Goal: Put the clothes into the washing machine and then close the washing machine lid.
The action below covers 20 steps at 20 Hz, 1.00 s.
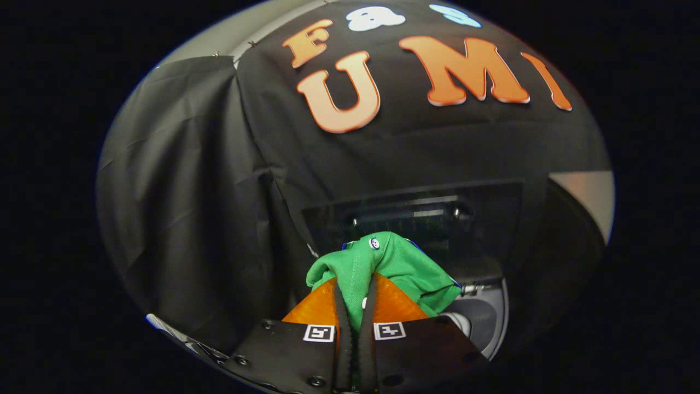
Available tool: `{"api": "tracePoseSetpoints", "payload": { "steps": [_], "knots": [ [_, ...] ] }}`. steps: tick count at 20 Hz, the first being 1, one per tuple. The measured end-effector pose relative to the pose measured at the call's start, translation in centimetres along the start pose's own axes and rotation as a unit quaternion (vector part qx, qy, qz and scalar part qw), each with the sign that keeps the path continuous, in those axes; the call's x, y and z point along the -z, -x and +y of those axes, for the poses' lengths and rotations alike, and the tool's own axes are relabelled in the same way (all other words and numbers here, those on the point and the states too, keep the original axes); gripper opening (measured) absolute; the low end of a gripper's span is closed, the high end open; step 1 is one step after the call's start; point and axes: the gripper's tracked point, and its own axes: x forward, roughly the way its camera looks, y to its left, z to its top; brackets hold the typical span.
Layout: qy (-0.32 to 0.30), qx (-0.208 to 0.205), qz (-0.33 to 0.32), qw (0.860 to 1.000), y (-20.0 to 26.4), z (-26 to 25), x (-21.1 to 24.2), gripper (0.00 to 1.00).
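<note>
Firmly, gripper [355, 306] pinches green garment [394, 265] between fingers.

Washer [484, 320]: pale rim w/ dark opening just beyond fingers, lid [426, 213] up behind. Green garment [404, 262] above it, pinched in gripper [355, 298]; contact w/ rim can't tell.

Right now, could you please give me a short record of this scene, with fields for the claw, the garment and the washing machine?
claw: claw shut on the green garment, both fingers pressing a fold
garment: green garment with white buttons, bunched, lifted between and just beyond the fingers
washing machine: washing machine beyond the garment, lid raised, opening partly visible
task state: garment not yet inside
</note>
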Motion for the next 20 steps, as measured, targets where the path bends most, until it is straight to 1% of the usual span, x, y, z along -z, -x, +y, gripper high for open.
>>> {"api": "tracePoseSetpoints", "payload": {
  "steps": [3,4,6,8,12,16,20],
  "knots": [
    [-0.025,0.017,0.072,0.997,-4.6,-2.4,5.8,0.13],
    [-0.034,0.026,0.092,0.995,-6.3,-2.8,7.0,0.13],
    [-0.061,0.047,0.128,0.989,-8.1,-3.1,8.8,0.13],
    [-0.072,0.073,0.157,0.982,-8.9,-3.8,10.4,0.13],
    [-0.094,0.125,0.207,0.966,-10.3,-4.3,11.4,0.13],
    [-0.12,0.157,0.252,0.947,-11.5,-4.2,13.9,0.13],
    [-0.118,0.175,0.273,0.939,-11.5,-4.9,15.1,0.13]
  ]
}}
